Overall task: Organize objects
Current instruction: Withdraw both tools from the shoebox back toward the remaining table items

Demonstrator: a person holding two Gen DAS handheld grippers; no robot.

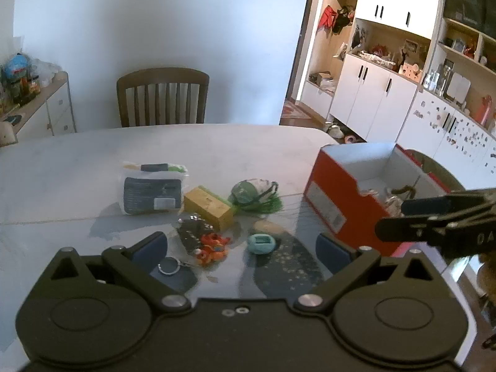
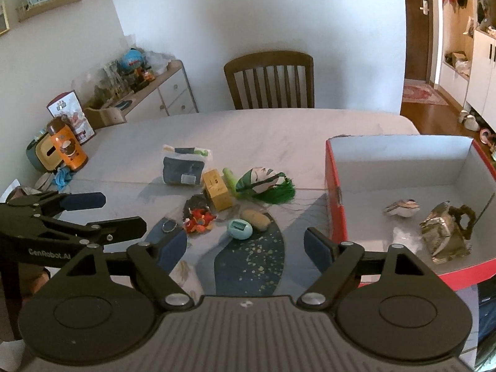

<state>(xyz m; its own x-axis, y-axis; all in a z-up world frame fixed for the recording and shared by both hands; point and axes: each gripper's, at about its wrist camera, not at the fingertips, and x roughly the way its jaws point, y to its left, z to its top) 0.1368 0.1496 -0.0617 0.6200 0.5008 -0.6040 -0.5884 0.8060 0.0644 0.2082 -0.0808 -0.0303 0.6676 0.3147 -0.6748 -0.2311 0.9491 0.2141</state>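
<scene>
My left gripper (image 1: 241, 249) is open and empty, low over the table's near side. Between its fingers lie an orange-red toy keychain (image 1: 214, 248), a key ring (image 1: 169, 266) and a teal egg-shaped case (image 1: 261, 243). Behind them are a yellow wooden block (image 1: 209, 206), a bagged dark packet (image 1: 152, 193) and a green-and-white pouch with a tassel (image 1: 254, 193). My right gripper (image 2: 245, 248) is also open and empty, just left of the red box (image 2: 334, 186). The box holds a crumpled gold wrapper (image 2: 443, 232) and a small shell-like piece (image 2: 401, 208). A tan oval (image 2: 255, 218) lies by the teal case (image 2: 240, 228).
A wooden chair (image 2: 269, 80) stands at the table's far side. An orange bottle (image 2: 66, 148) and a tissue box (image 2: 40, 155) sit at the table's left edge. A sideboard (image 2: 167, 93) lines the left wall. White cabinets (image 1: 372, 99) stand to the right.
</scene>
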